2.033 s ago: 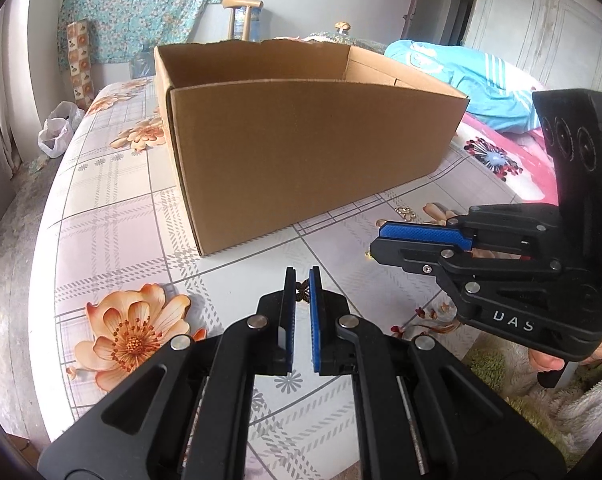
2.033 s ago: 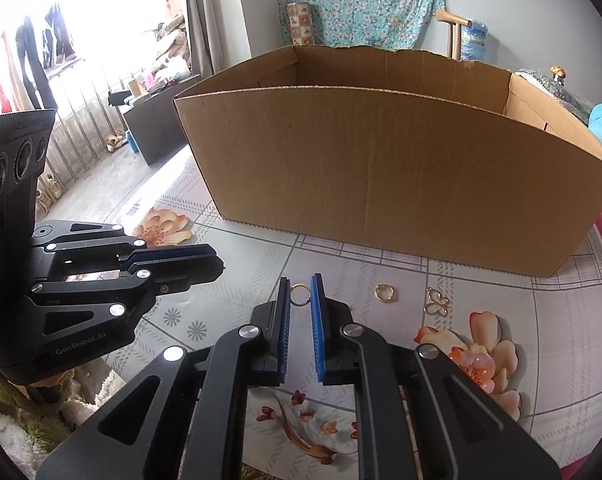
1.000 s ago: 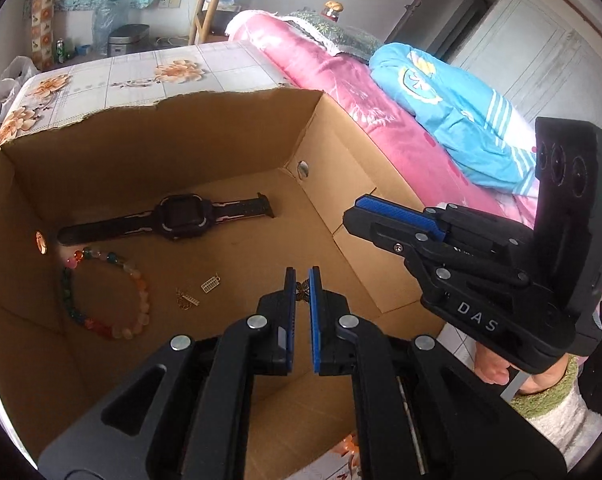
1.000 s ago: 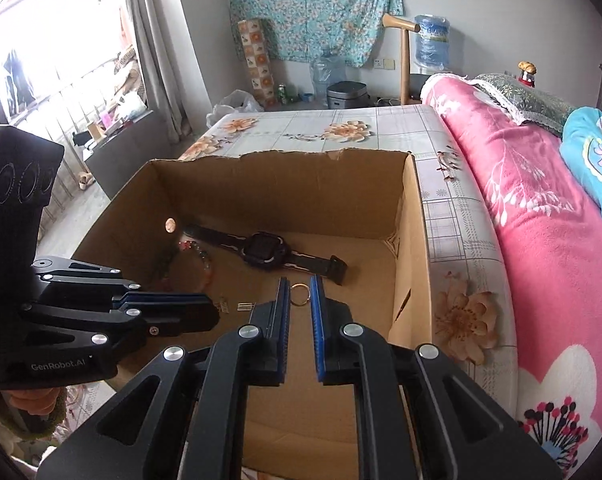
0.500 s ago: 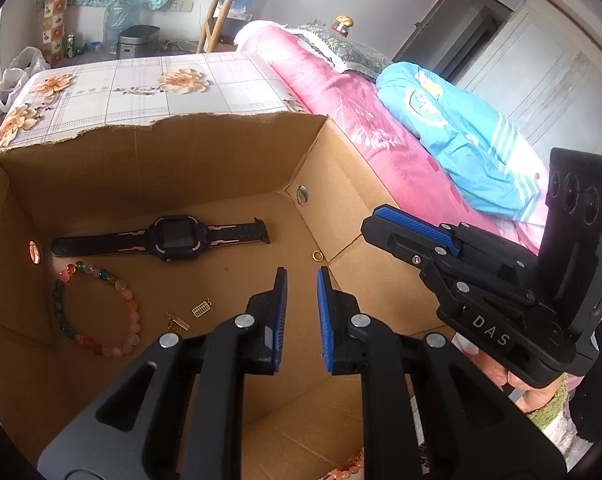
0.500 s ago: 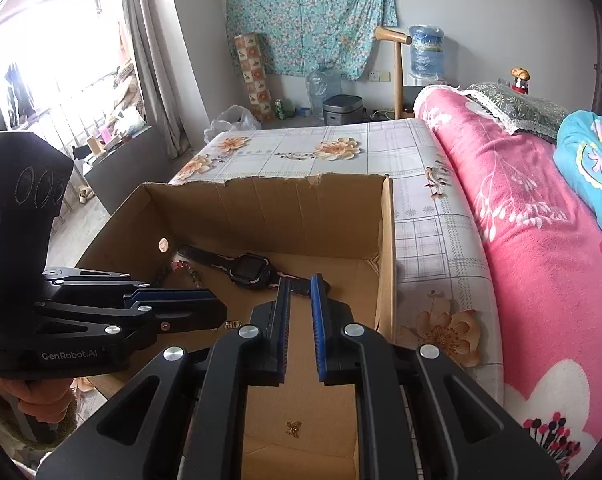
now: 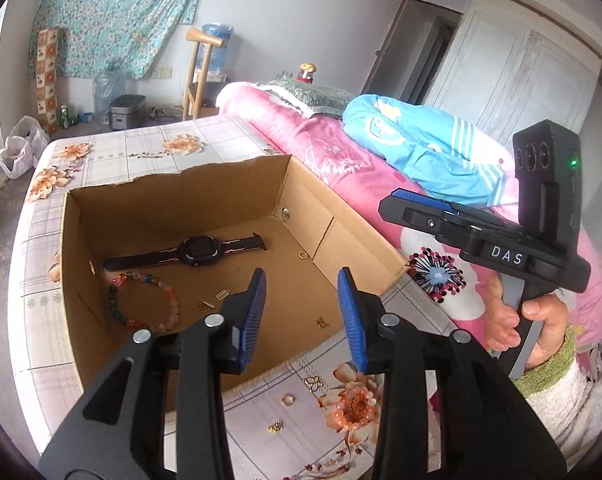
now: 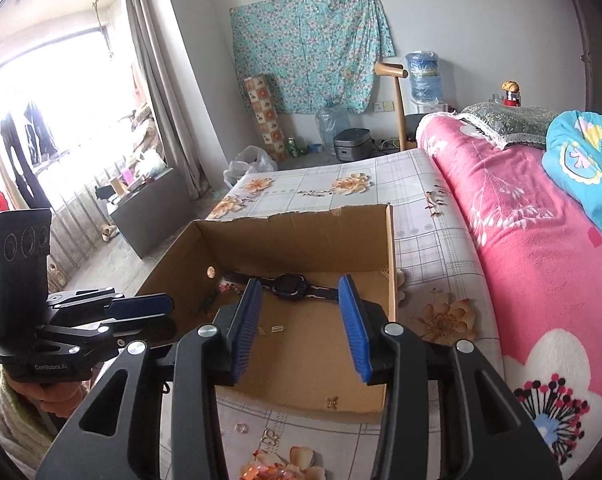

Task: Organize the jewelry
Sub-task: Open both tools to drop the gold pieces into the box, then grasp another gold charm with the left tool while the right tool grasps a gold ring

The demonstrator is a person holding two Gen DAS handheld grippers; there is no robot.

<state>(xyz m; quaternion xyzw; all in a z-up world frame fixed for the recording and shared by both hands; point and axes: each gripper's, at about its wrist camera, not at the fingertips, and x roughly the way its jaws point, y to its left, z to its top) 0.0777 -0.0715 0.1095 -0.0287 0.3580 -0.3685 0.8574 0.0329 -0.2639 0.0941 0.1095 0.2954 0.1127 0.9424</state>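
Left gripper (image 7: 301,312): its jaws were opening, with nothing between the blue pads, poised over the near wall of the cardboard box (image 7: 77,320).
Right gripper (image 8: 299,320): likewise opening and empty, aimed into the same box.
Jewelry in box: a watch (image 7: 199,249), a bead bracelet (image 7: 141,304), a small gold ring (image 7: 303,256) and a butterfly charm (image 7: 321,322) lay on the box floor.
Jewelry outside: a few small pieces (image 7: 288,400) lay on the flowered tablecloth (image 7: 41,320), just beside the near wall.
Risk: these pieces looked tiny and flat, so I judged a pinch could slip off or flick one away.
Risk of collision: the two grippers hung near each other and could knock together.
Edges: the torn box rim could snag a finger.
Room: open cloth lay left of and beyond the box; a pink bed (image 8: 541,280) crowded the right.
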